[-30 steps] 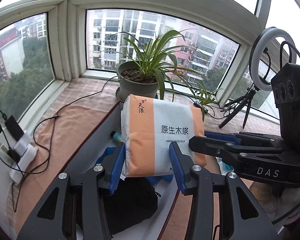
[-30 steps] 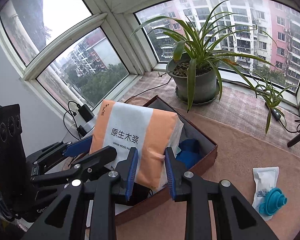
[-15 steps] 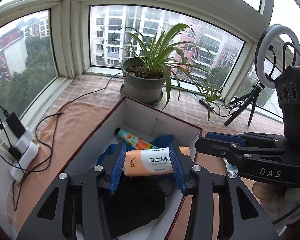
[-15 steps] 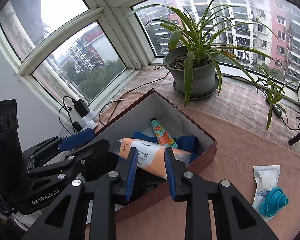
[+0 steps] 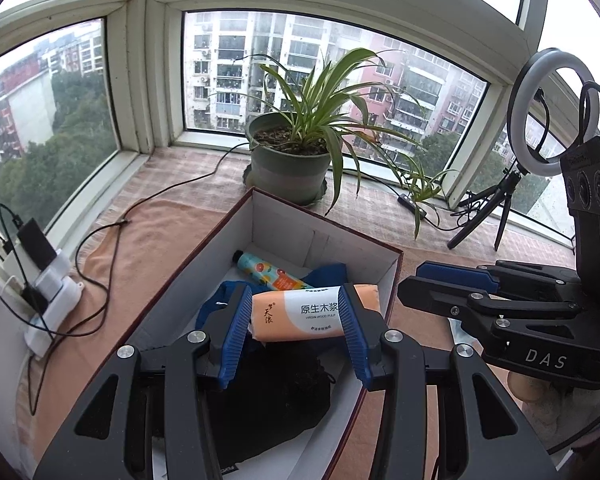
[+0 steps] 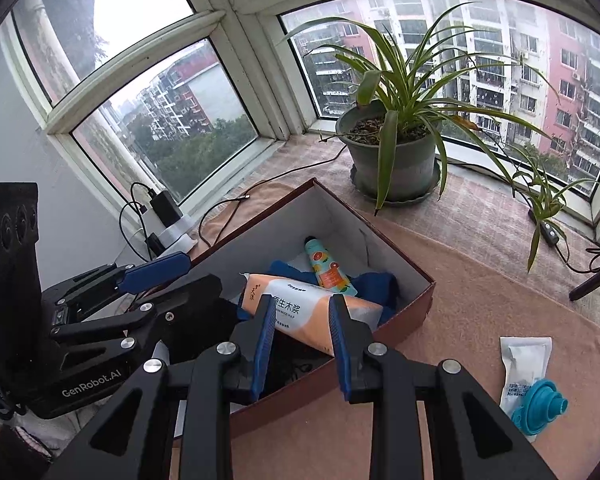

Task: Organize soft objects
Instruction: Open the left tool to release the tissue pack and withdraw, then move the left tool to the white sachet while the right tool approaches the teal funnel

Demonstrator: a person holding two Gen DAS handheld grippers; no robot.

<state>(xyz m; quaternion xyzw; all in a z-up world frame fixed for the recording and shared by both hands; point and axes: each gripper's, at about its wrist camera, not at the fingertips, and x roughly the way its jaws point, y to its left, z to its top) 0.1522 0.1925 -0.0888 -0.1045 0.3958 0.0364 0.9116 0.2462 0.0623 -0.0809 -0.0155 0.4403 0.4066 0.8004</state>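
Left gripper point(image 5: 294, 330), blue-padded jaws apart, frames the orange-and-white plastic tissue pack point(image 5: 308, 314) without clear contact. Right gripper point(image 6: 300, 340), jaws also apart, hovers over the same pack point(image 6: 308, 312). Pack lies on its side inside the dark red cardboard box point(image 5: 324, 232), over black cloth point(image 5: 272, 396) and blue fabric point(image 5: 216, 304). Farther in, a printed tube point(image 5: 270, 272). Beyond the box, a potted spider plant point(image 5: 296, 160) at the window. On the right, a teal silicone funnel point(image 6: 538, 406) on a white sachet point(image 6: 522, 368).
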